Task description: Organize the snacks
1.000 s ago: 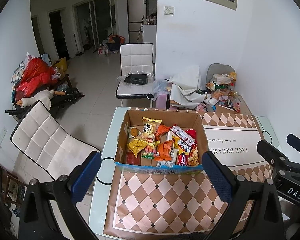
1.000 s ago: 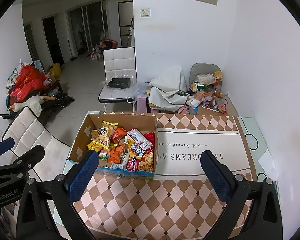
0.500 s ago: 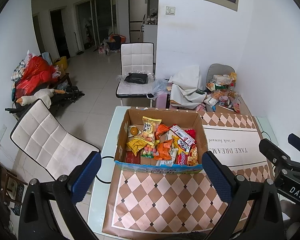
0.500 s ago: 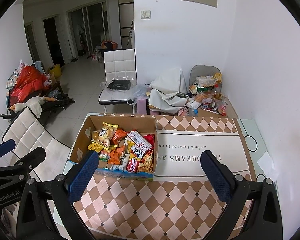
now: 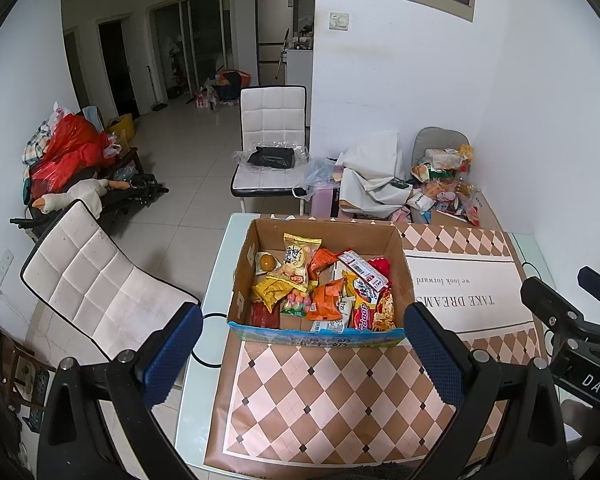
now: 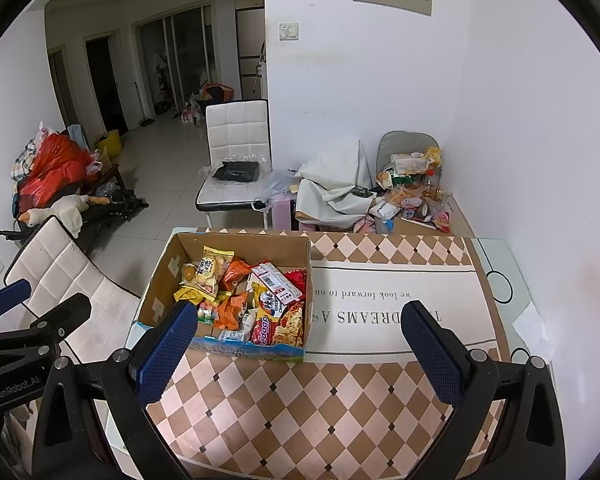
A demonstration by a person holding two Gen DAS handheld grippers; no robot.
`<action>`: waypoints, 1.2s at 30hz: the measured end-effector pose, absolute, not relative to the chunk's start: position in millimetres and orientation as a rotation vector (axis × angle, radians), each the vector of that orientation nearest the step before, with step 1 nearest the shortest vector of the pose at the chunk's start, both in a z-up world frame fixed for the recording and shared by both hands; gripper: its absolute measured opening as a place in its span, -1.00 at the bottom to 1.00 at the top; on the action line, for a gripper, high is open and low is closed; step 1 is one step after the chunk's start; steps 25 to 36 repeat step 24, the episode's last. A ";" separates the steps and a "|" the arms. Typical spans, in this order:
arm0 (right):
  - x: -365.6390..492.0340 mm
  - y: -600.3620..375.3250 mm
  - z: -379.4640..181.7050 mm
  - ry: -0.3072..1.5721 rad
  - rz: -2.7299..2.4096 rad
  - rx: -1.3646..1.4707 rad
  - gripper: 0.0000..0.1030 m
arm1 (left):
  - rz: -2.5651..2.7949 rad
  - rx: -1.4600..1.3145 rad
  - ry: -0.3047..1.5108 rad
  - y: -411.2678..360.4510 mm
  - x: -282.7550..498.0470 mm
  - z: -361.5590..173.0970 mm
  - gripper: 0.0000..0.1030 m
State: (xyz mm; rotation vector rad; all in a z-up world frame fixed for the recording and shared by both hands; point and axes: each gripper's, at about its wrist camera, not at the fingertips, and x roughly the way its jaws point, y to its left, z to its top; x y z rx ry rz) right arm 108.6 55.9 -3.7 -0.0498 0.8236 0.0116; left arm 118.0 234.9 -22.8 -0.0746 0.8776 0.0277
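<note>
The cardboard box (image 5: 320, 236) of snack packets (image 5: 324, 292) sits on the tabletop (image 5: 332, 392), beyond both tongs. The left tongs (image 5: 303, 354) hang spread directly before it; the right tongs (image 6: 298, 354), also spread and empty, have it far-left.

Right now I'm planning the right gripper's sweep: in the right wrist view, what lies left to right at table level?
left gripper → white chair → cardboard snack box → printed table mat → glass table edge
</note>
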 end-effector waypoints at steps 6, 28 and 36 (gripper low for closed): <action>107.1 54.0 1.9 0.819 0.010 -0.044 1.00 | 0.025 -0.073 0.877 233.6 116.1 -22.3 1.00; 101.3 55.8 -4.1 0.830 0.006 -0.037 1.00 | 0.027 -0.064 0.878 232.5 116.1 -22.4 1.00; 101.3 55.8 -4.1 0.830 0.006 -0.037 1.00 | 0.027 -0.064 0.878 232.5 116.1 -22.4 1.00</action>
